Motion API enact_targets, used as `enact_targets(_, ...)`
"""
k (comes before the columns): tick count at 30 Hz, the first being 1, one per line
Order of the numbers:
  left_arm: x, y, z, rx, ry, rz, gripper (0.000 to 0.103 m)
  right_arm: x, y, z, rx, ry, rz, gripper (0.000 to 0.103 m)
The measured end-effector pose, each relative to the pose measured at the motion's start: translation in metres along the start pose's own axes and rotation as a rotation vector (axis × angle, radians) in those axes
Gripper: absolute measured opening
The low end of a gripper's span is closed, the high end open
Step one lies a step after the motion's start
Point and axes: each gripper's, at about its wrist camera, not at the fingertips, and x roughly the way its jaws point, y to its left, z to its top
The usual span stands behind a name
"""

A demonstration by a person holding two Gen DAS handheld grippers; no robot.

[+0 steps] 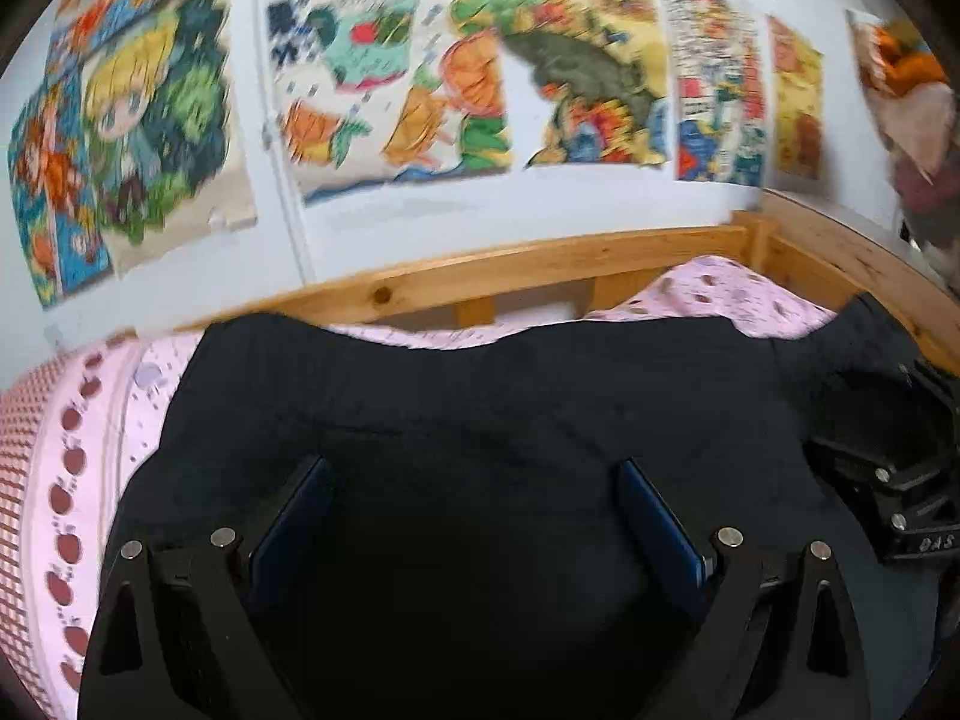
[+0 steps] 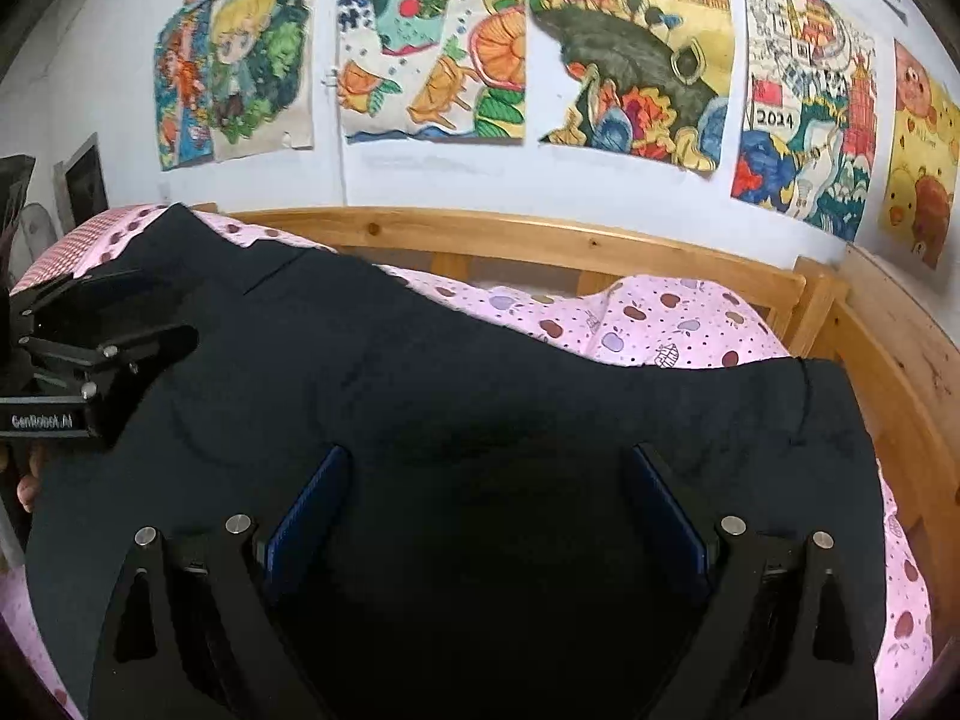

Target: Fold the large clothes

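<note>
Large dark navy, matte fabric garment lies flat mid-frame on pink apple-print bedsheet. Left gripper and right gripper: jaws apart, empty. Only right wrist view shows drawing dated 2024.

Black garment; pink apple-print sheet; colourful wall drawings.

The garment lies spread on the bedsheet, the bed rail behind it (drawings on the wall above).
</note>
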Motion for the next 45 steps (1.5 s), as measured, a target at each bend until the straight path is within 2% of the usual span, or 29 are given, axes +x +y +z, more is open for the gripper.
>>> enact_targets(3, 0.021, 0.007, 0.001, -0.031, 0.042, -0.008, 0.096, 0.018, -0.005, -0.001, 0.032, 0.04, 0.028, 0.094)
enact_targets(8, 0.038, 0.004, -0.009, -0.029, 0.051, -0.011, 0.097, 0.036, -0.01, -0.009, 0.07, 0.063, 0.068, 0.096)
enact_targets(14, 0.046, 0.009, -0.02, -0.077, 0.018, -0.067, 0.098, 0.044, -0.013, -0.021, 0.088, 0.023, 0.076, 0.096)
enact_targets(29, 0.051, 0.005, -0.028, -0.083, -0.008, -0.065, 0.098, 0.046, -0.017, -0.026, 0.094, -0.003, 0.092, 0.097)
enact_targets(37, 0.029, 0.003, -0.031, -0.061, -0.059, -0.053, 0.098, 0.017, -0.017, -0.029, 0.098, -0.083, 0.08, 0.098)
enact_targets(45, -0.013, 0.034, -0.027, -0.167, -0.124, -0.075, 0.098, -0.043, -0.035, -0.03, 0.136, -0.241, -0.015, 0.098)
